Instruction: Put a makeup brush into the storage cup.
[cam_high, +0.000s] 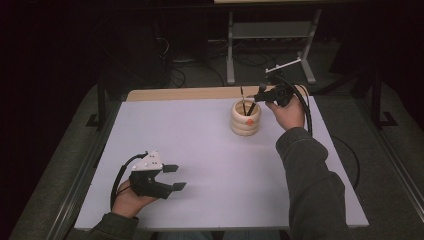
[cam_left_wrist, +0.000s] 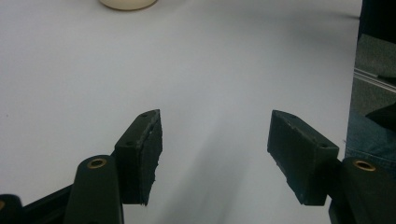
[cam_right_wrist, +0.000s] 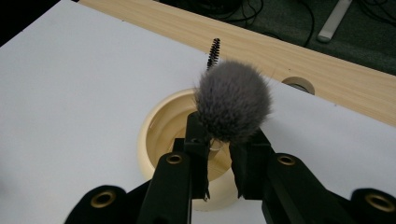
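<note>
Trouble could start at the cup (cam_high: 245, 118), the round cream holder near the far edge of the white tabletop (cam_high: 210, 165). The right tool (cam_high: 257, 98) hangs over its mouth, jaws pinched shut on the handle of a fluffy grey brush (cam_right_wrist: 233, 107), with the soft head sticking up. I think the brush is going down into the cup. If the hand drops a bit to one side, the handle could hit the rim and the light cup might tip or slide. A thin black wand brush (cam_right_wrist: 213, 49) already stands in the cup, so the new handle could bump it and knock it crooked. If the jaws let go too high, the brush could bounce out and roll away.

The left tool (cam_high: 174, 177) rests low near the front of the tabletop, well apart from the cup. Its jaws are wide apart with nothing in them.

The high view shows both hands and how far they are from each other. The right gripper view shows the fluffy head up close and looks down into the hollow cup. The left gripper view shows the bare gap between its black pads (cam_left_wrist: 145, 158) and a bit of the cup far off.
</note>
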